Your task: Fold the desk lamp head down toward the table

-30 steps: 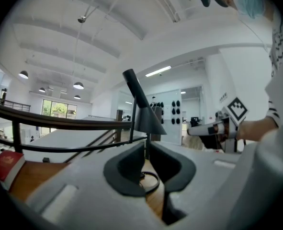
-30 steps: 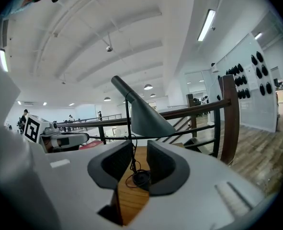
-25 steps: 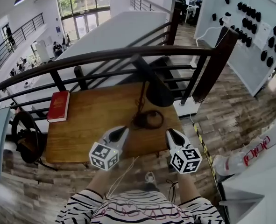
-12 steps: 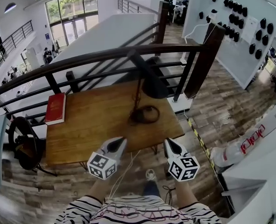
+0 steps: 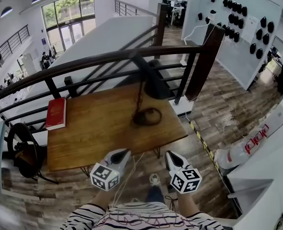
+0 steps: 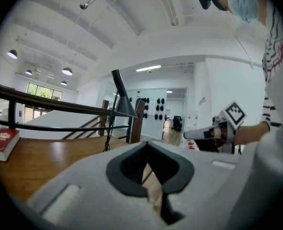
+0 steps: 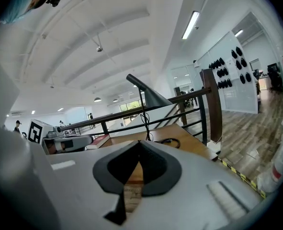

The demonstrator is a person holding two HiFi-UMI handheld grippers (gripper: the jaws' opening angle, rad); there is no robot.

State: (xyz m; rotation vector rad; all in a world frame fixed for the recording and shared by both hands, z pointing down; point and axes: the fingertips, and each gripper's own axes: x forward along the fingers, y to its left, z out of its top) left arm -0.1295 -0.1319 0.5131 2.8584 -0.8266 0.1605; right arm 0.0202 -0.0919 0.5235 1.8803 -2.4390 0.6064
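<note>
A black desk lamp stands at the far right of the wooden table (image 5: 93,133). Its ring base (image 5: 147,116) lies on the top, and its cone head (image 5: 156,86) hangs on a slanted arm, tilted down. Both grippers hover off the table's near edge, over the floor, clear of the lamp. My left gripper (image 5: 123,153) is shut and holds nothing; from it the lamp (image 6: 122,104) shows far ahead. The right gripper (image 5: 168,155) is also shut and empty, with the lamp head (image 7: 154,98) beyond its jaws. Each gripper view shows the other gripper (image 6: 213,130) (image 7: 67,141) alongside.
A red book (image 5: 56,113) lies at the table's far left corner. A dark railing (image 5: 107,59) runs behind the table, with a thick post (image 5: 203,61) at the right. A black round object (image 5: 24,150) stands left of the table. Yellow-black tape (image 5: 201,140) marks the floor.
Both grippers have drawn back toward me, from over the table's near edge to off it and a little lower. The lamp and the book have not moved.
</note>
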